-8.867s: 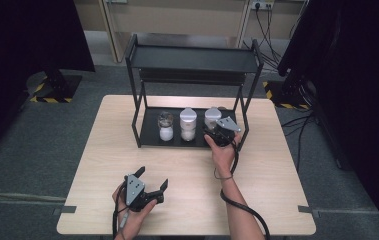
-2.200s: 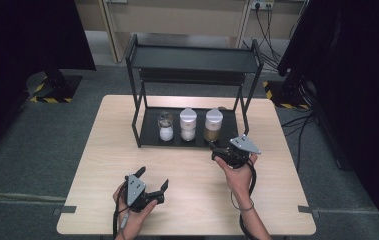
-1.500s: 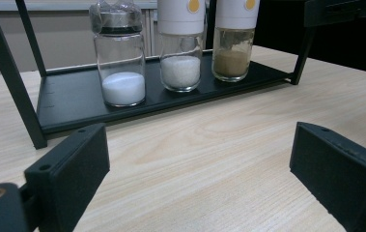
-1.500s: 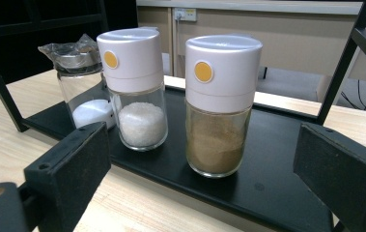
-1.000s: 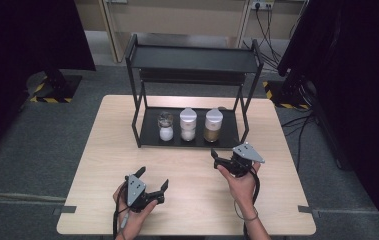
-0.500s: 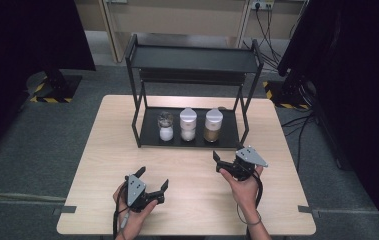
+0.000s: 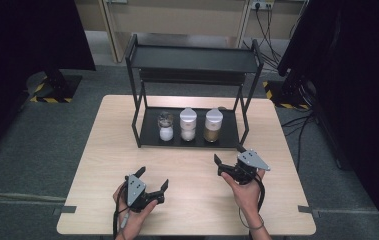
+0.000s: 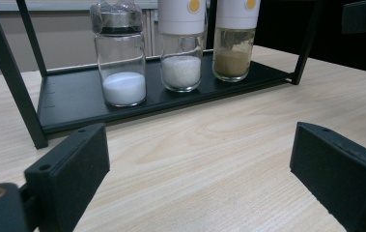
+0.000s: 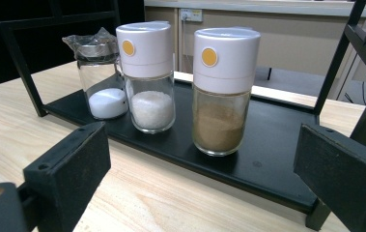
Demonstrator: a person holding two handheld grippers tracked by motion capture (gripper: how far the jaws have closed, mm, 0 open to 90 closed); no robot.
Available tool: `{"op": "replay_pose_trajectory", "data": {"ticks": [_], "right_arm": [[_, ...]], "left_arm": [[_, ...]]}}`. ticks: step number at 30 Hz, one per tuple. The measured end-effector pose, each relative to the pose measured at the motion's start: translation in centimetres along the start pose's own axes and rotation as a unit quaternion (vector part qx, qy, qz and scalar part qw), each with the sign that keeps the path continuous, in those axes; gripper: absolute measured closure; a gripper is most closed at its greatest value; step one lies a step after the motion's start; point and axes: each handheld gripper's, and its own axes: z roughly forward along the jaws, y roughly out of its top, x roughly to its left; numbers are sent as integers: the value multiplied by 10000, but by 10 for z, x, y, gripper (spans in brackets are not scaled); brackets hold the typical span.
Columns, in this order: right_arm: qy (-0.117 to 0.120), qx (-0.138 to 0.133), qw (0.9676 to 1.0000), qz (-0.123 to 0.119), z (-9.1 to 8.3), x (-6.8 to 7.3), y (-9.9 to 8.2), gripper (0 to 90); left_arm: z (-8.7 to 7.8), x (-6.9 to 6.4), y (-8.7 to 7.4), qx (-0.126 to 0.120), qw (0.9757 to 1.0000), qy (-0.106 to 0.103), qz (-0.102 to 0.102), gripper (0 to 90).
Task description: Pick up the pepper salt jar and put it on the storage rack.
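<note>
Three glass jars stand in a row on the bottom tray of a black rack (image 7: 149, 142): a foil-topped jar of white powder (image 7: 165, 126) (image 8: 120, 53) (image 9: 100, 72), a white-capped jar of white grains (image 7: 188, 124) (image 8: 181, 43) (image 9: 147, 75) and a white-capped jar of brown powder (image 7: 212, 125) (image 8: 233, 38) (image 9: 222, 89). My right gripper (image 7: 228, 157) (image 9: 204, 174) is open, held over the table just in front of the rack's right end, empty. My left gripper (image 7: 153, 179) (image 8: 200, 174) is open and empty near the table's front edge.
The rack has an upper shelf (image 7: 194, 58) and thin black posts (image 8: 14, 77) (image 9: 359, 58) at its corners. The wooden table (image 7: 112, 150) has bare room left of the rack and between the two grippers. Dark curtains and floor cables lie beyond.
The right gripper let go of the brown-powder jar on the rack tray and drew back toward the table's front, open. The left gripper has stayed in place.
</note>
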Motion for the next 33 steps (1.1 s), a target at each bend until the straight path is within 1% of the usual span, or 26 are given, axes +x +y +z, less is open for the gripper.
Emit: {"op": "replay_pose_trajectory", "data": {"ticks": [6, 22, 33], "right_arm": [[30, -20, 10000, 36, -4, 0, -2, 61], [6, -13, 10000, 13, -15, -5, -8, 60], [21, -1, 10000, 28, -24, -5, -14, 60]], "left_arm": [[0, 0, 0, 1, 10000, 1, -3, 62], [0, 0, 0, 3, 10000, 8, 1, 61], [0, 0, 0, 2, 10000, 10, 9, 62]]}}
